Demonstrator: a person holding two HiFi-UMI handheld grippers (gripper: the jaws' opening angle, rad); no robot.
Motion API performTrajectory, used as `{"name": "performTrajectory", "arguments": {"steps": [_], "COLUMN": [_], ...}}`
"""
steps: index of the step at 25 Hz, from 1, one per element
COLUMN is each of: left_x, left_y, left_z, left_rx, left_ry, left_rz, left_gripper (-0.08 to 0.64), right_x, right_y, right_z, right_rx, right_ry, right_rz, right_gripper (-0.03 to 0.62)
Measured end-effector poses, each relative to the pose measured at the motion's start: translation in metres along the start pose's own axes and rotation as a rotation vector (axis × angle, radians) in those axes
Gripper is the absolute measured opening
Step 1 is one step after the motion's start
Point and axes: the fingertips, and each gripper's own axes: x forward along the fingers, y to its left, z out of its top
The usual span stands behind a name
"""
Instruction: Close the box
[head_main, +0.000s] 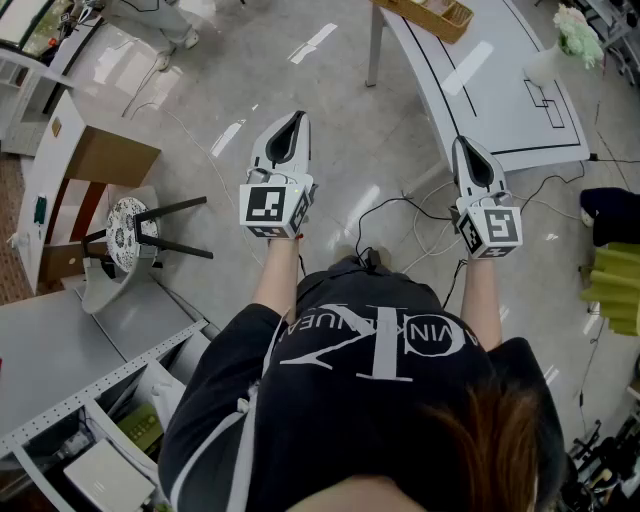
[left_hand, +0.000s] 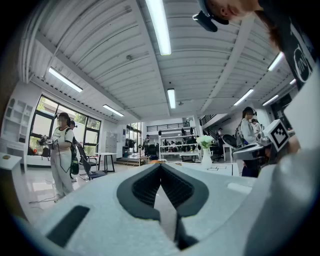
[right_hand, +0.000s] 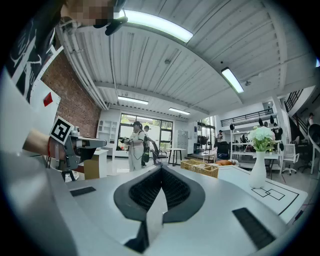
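- Cardboard box (head_main: 108, 158): sitting at far left against a white unit; lid state not clear from here.
- L gripper (head_main: 292, 122): jaws pressing closed, nothing betw. them; hovering level, right of box, well apart.
- R gripper (head_main: 466, 148): jaws closed, empty; hovering farther right of box.
- Floor (head_main: 340, 110): lying open betw. box & L gripper.
- Stool (head_main: 128, 232): standing just below box.
- White bench (head_main: 500, 100): its edge running farthest right of box.

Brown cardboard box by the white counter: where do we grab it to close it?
Probably the open flap of the brown cardboard box, at its free edge, approached from the floor side at the picture's right: the flap juts that way and the white counter blocks the other. Details are small here.
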Motion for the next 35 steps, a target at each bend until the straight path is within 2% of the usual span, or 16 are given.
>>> {"name": "performTrajectory", "arguments": {"steps": [7, 11, 16, 21, 22, 23, 26, 31, 35], "left_x": [-0.005, -0.010, -0.025, -0.037, -0.037, -0.035, -0.025, 0.003, 0.050], "left_y": [0.000, 0.005, 0.014, 0.030, 0.035, 0.038, 0.035, 0.041, 0.048], "left_z": [-0.005, -0.005, -0.017, -0.023, -0.021, -0.019, -0.019, -0.036, -0.051], "left_rx": [-0.034, -0.089, -0.099, -0.099, -0.110, -0.122, -0.126, -0.137, -0.120], "left_ry": [0.008, 0.001, 0.005, 0.024, 0.017, 0.010, 0.018, 0.060, 0.087], "left_rz": [-0.017, -0.026, -0.040, -0.032, -0.024, -0.021, -0.052, -0.076, -0.103], "left_gripper": [0.011, 0.011, 0.011, 0.011, 0.011, 0.011, 0.011, 0.011, 0.011], "right_x": [-0.004, -0.003, -0.008, -0.015, -0.013, -0.011, -0.002, 0.028, 0.067], "right_y": [0.003, 0.006, 0.019, 0.025, 0.025, 0.025, 0.019, 0.011, -0.011], "right_z": [-0.003, -0.007, -0.013, -0.027, -0.027, -0.027, -0.025, -0.022, -0.032], "right_rx": [0.004, 0.003, 0.000, 0.069, 0.074, 0.076, 0.100, 0.141, 0.156], "right_ry": [0.006, 0.011, -0.004, 0.001, 0.004, 0.008, 0.008, -0.009, -0.011], "right_rz": [-0.015, -0.028, -0.044, -0.075, -0.073, -0.068, -0.069, -0.064, -0.050], "right_gripper": [-0.003, -0.003, -0.003, -0.003, 0.026, 0.085, 0.127, 0.149, 0.153]}}
